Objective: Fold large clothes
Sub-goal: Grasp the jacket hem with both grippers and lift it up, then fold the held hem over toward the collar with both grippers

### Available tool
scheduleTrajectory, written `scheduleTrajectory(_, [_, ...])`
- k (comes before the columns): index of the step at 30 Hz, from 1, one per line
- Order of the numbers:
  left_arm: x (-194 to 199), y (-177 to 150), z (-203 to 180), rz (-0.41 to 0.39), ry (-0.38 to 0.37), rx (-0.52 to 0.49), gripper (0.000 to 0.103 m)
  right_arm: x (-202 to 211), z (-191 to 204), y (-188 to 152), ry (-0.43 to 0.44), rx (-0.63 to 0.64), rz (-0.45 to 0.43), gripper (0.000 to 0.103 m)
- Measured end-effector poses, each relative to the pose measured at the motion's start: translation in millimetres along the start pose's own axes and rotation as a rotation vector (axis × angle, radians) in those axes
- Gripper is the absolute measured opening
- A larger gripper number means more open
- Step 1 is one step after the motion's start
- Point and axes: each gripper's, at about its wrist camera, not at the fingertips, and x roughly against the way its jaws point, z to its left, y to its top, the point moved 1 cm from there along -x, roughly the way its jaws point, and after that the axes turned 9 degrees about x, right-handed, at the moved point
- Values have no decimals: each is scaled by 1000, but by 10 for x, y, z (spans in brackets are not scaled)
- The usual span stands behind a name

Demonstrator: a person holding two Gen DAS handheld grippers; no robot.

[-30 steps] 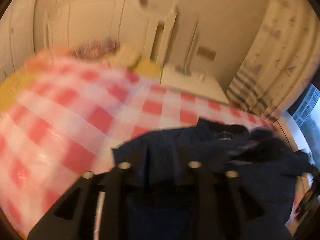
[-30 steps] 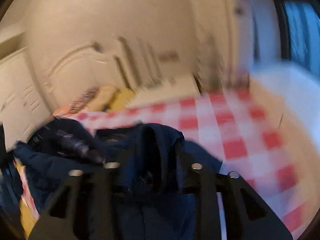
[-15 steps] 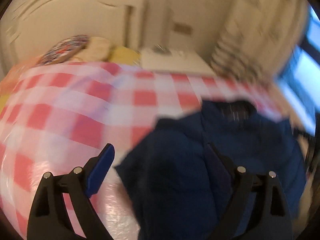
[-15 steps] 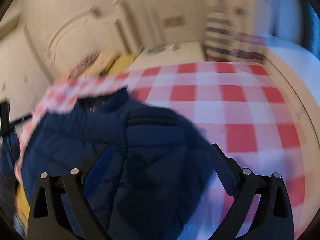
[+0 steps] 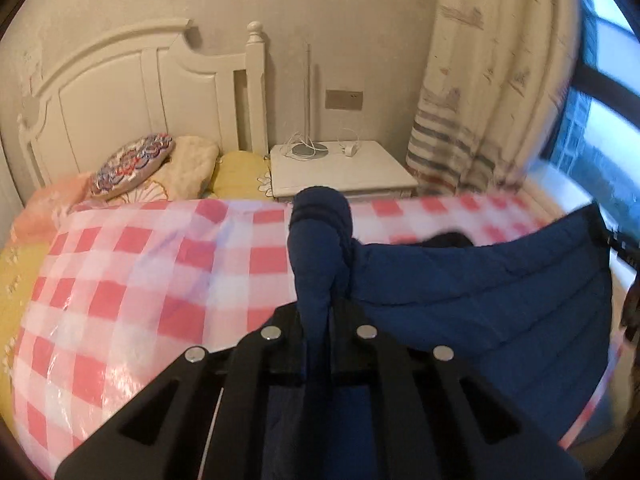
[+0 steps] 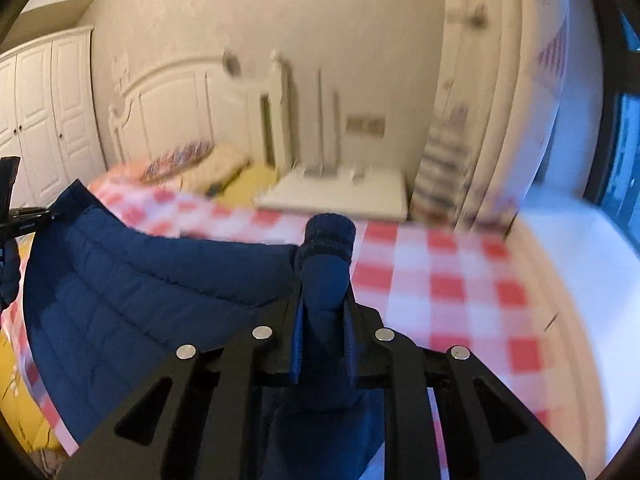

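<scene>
Covering bed: red-checked sheet (image 5: 120, 280) (glossy); nightstand (image 5: 340, 168), curtain (image 5: 480, 100) beyond.

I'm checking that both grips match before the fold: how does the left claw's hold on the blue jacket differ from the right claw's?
The left claw pinches its sleeve thin, with the pads nearly meeting; the right claw clamps a thicker bunch of its sleeve, with the pads apart. The left sleeve's cuff droops forward, while the right's cuff stands upright. Both are shut on a cuffed sleeve end, and the jacket spreads between them over the checked bedspread.
</scene>
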Motion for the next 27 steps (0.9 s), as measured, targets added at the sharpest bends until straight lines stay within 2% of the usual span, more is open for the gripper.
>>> scheduleTrajectory(2, [-295,227,-35,49,65,10,10,-227,-109,156,-26,-30,41,17])
scheduleTrajectory(4, [-735,300,9,126,112,47,14,-610,-175,186,-47,-69,129,17])
scheduleTrajectory(7, [-1330,118,123,191,179,102,22,-1225,-172,-72,-96,-96,281,18])
scheduleTrajectory(8, [-1434,32,151,187,187,106,24,-1392,-166,-215,-105,-104,320,18])
scheduleTrajectory(9, [-1551,-93,174,173,200,95,32,-1564,-177,-402,-100,-131,348,18])
scheduleTrajectory(11, [-1683,-283,216,157,209,98,34,-1585,-201,-528,-90,-181,308,19])
scheduleTrajectory(14, [-1584,-258,226,82,218,99,33,-1573,-197,-542,-106,-165,298,19])
scheduleTrajectory(17, [-1595,-267,256,79,224,108,33,-1558,-221,-574,-116,-181,282,19])
scheduleTrajectory(20, [-1667,-248,300,117,249,134,46,-1575,-264,-601,-147,-206,285,25])
scheduleTrajectory(21, [-1685,-238,317,127,275,140,58,-1604,-256,-590,-141,-212,288,27])
scheduleTrajectory(22, [-1696,-236,334,129,298,146,65,-1617,-281,-601,-122,-226,293,37])
scheduleTrajectory(23, [-1694,-235,346,128,318,152,68,-1627,-290,-597,-108,-237,297,61])
scheduleTrajectory(25, [-1690,-240,356,123,332,152,74,-1641,-379,-620,-79,-299,332,95])
scheduleTrajectory(26, [-1684,-240,364,120,341,153,77,-1597,-423,-615,-55,-333,324,94])
scheduleTrajectory(27, [-1676,-242,368,117,347,157,80,-1464,-464,-565,-87,-354,283,94])
